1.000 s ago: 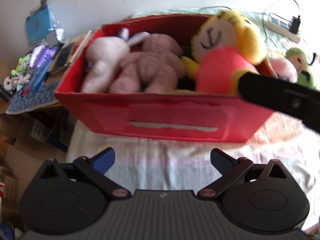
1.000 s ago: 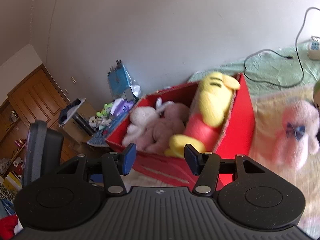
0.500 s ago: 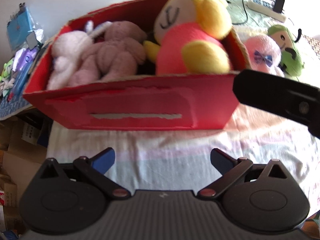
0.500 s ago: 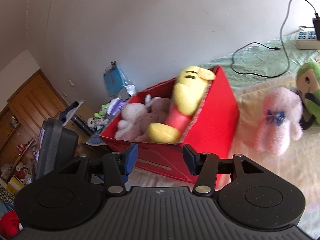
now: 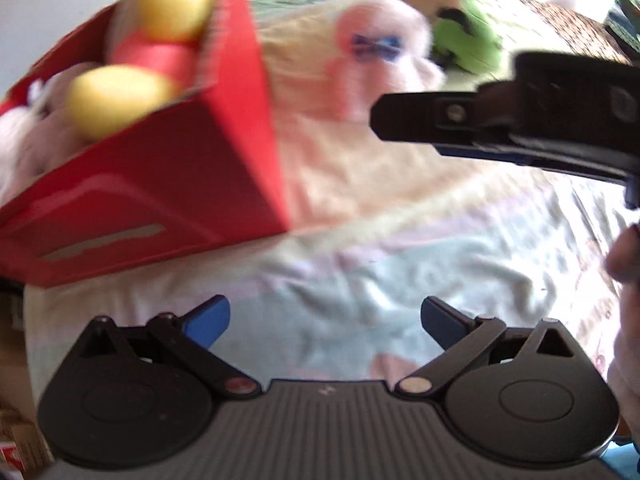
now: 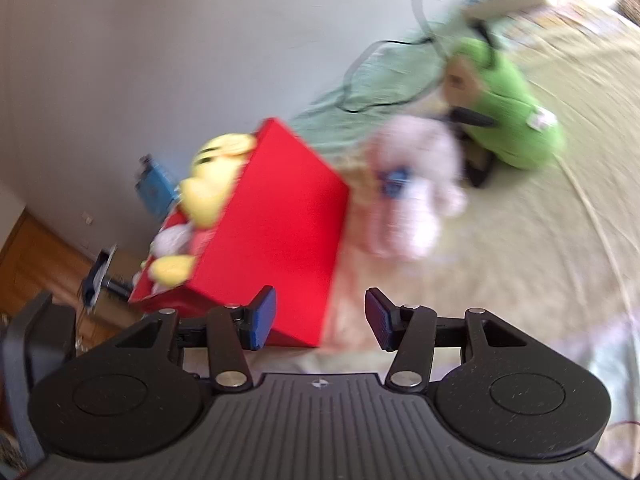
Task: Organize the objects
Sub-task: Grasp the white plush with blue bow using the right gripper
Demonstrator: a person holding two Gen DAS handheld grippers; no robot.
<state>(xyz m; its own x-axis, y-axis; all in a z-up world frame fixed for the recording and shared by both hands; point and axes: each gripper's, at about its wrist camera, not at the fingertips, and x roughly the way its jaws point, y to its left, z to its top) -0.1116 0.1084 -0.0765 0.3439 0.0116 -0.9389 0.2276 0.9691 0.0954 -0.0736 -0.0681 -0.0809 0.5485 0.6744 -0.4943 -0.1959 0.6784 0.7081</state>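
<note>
Right wrist view, blurred by motion: the pink plush toy [image 6: 412,196] lies on the pale bedspread [image 6: 540,248] at about 12 o'clock from the right gripper [image 6: 320,316], pale and fluffy with a small blue bow on its front. It lies just beside the right wall of the red box [image 6: 276,248], which sits at 11 o'clock; whether they touch is lost in the blur. The box holds a yellow plush [image 6: 212,184] in a red top and paler toys beneath it. At 1 o'clock, beyond the pink one, a green plush toy [image 6: 508,120] lies near a dark cable [image 6: 376,76]. The right gripper's blue pads stand apart with nothing between them.

In the left wrist view the left gripper [image 5: 324,320] is likewise spread wide and empty above the bedspread. The box fills 10 o'clock, the pink toy sits at 12. The right gripper's black body crosses at 2 o'clock, partly masking the green toy.
</note>
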